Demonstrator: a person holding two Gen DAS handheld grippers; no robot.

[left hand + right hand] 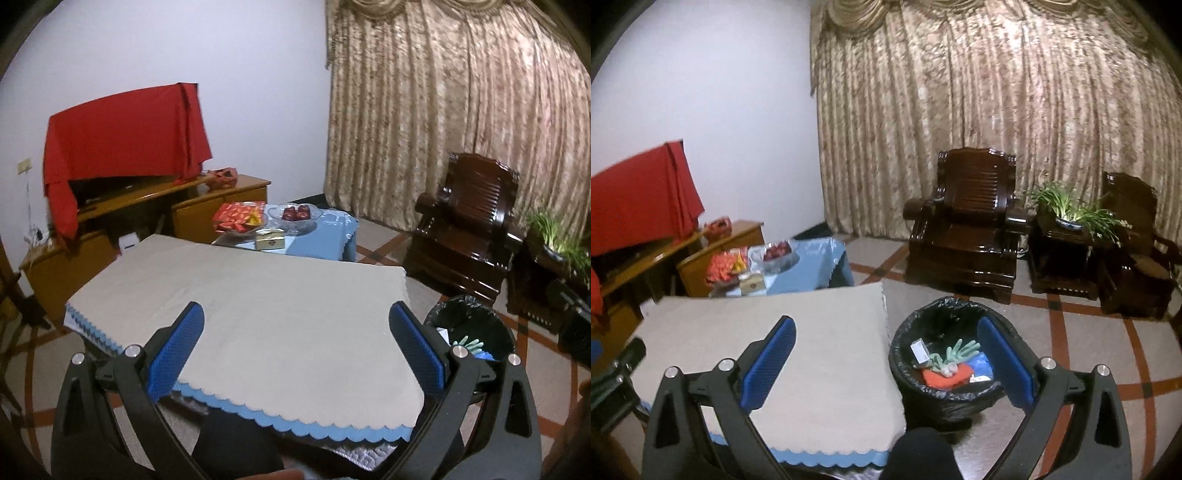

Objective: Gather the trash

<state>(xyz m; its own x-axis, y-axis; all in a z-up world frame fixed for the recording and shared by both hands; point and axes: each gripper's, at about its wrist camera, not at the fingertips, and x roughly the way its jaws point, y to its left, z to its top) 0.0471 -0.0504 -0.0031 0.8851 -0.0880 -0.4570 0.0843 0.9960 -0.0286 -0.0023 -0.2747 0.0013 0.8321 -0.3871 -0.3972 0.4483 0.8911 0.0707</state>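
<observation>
Left claw (295, 325) spread wide, holding nothing, above the beige-covered surface (258, 295); right claw (886, 339) also spread, empty, straddling the surface's right edge and the trash bin (905, 373); bin, black-lined, on the floor just beside the surface; trash in it: green glove (956, 350), red piece (942, 378), small white box (919, 350), blue scrap (980, 363); far blue surface (325, 230) carries a glass bowl (293, 214), red packets (238, 216), gold box (270, 240).
</observation>
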